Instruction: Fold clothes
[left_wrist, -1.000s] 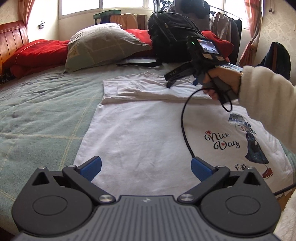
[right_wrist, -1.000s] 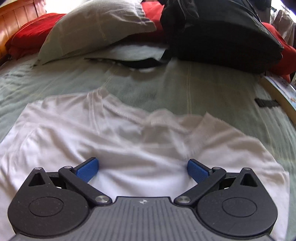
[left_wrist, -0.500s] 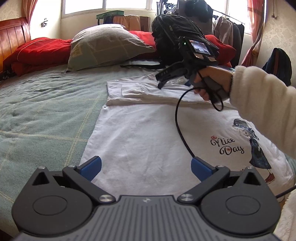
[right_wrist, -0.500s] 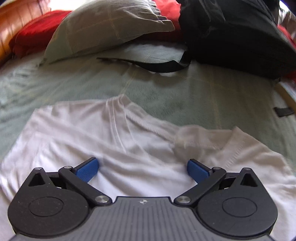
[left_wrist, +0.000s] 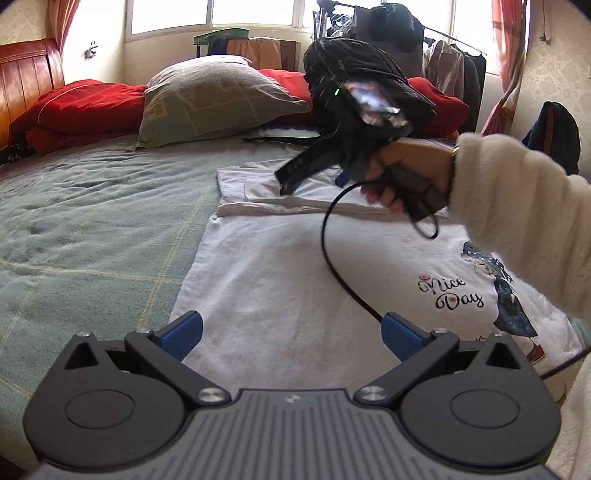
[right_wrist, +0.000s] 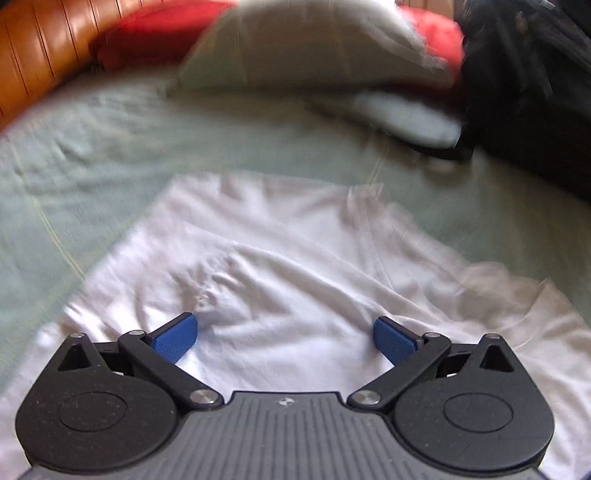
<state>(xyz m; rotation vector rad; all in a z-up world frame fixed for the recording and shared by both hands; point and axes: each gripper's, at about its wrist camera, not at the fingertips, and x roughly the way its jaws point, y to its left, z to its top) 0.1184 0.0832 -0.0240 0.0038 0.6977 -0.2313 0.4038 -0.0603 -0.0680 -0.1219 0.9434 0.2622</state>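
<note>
Your right gripper (right_wrist: 284, 338) has lifted off the shirt (left_wrist: 295, 280), top folded, I think. Both grippers' fingers are wide, holding nothing. The left gripper (left_wrist: 291, 332) waits low.

on a green bedspread (left_wrist: 92, 221): grey pillow (left_wrist: 214, 99), red quilt (left_wrist: 81, 110), black backpack (left_wrist: 354, 74); beyond, wooden headboard (left_wrist: 26, 74) and hanging clothes (left_wrist: 454, 62).

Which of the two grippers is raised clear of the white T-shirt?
The right gripper, held in a hand above the folded top. The left gripper sits low by the T-shirt.
</note>
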